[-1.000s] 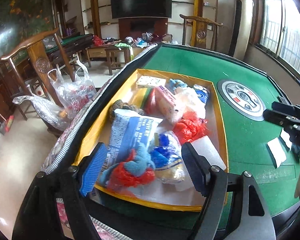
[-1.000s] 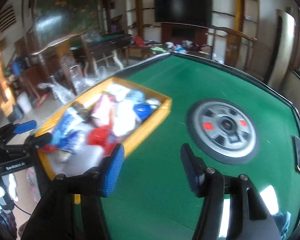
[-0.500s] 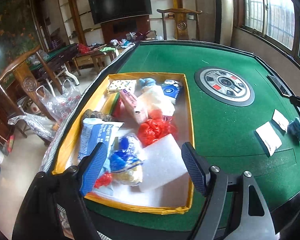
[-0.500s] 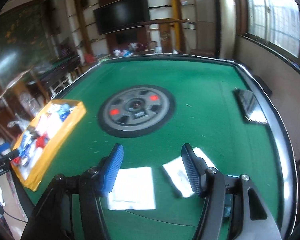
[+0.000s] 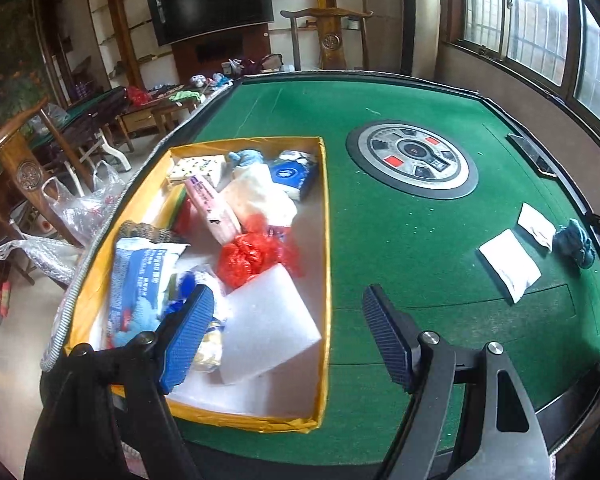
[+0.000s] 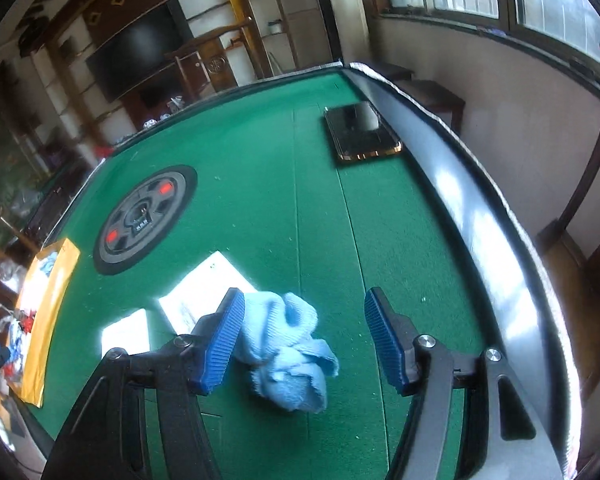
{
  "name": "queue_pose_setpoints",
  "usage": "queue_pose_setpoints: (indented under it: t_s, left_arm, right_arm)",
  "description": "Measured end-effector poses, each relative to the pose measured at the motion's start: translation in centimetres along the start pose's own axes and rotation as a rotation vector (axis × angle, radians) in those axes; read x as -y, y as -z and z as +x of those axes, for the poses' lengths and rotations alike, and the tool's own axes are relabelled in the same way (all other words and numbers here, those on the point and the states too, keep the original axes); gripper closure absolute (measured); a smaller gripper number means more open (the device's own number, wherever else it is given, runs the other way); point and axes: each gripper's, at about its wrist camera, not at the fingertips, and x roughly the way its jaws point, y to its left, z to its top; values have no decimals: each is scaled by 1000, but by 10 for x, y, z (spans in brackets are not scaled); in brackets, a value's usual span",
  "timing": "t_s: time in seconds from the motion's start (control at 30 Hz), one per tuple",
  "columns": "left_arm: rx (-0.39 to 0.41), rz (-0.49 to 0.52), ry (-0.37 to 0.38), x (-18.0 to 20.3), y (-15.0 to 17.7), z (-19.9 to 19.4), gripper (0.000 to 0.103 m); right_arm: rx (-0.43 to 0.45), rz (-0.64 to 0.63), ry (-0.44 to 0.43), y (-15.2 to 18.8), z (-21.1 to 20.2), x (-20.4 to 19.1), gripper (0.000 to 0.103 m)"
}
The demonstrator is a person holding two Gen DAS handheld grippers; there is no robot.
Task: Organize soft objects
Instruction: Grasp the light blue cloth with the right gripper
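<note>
A crumpled light-blue cloth point(image 6: 288, 352) lies on the green felt near the table's right edge. It sits between the fingers of my right gripper point(image 6: 305, 312), whose jaws stand apart and do not squeeze it. The left wrist view shows the same cloth point(image 5: 575, 241) far right. My left gripper point(image 5: 288, 312) hangs open and empty over the near right corner of the yellow box point(image 5: 327, 240). Inside the box are several soft items, among them a white foam block point(image 5: 266, 332), a red plastic bag point(image 5: 256, 254) and a blue-white packet point(image 5: 140, 272).
Two white paper slips point(image 6: 208, 288) point(image 6: 126, 334) lie left of the cloth. A phone point(image 6: 360, 132) rests by the padded right rim point(image 6: 480, 208). A round control panel point(image 5: 412, 160) sits mid-table. Chairs and plastic bags point(image 5: 80, 208) stand left of the table.
My right gripper has swung from beside the yellow box across the table to the right edge and now straddles the blue cloth. The left gripper has shifted right along the box.
</note>
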Motion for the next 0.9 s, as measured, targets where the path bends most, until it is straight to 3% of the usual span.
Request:
queue_pose_setpoints:
  t_s: [0.13,0.37,0.4,0.47,0.7,0.9]
  left_arm:
    - [7,23,25,10,0,-3,26]
    - [-7,26,78,20,-2,-5,26]
    - [-11,24,92,20,-2,-3,26]
    - [-17,26,114,24,-3,-2,26]
    - [-28,5,159,25,-5,2,26]
    - [-31,-92,155,-14,-2,0,26]
  right_arm:
    - [-66,-8,-61,4,19,-4,45]
    - [-104,-107,-52,14,36,-34,47]
    - [-102,-125,-40,16,36,-36,50]
    - [-94,-131,-38,17,32,-36,75]
    - [-36,-134,-92,16,4,-42,76]
    - [-13,-199,-154,11,-16,-78,76]
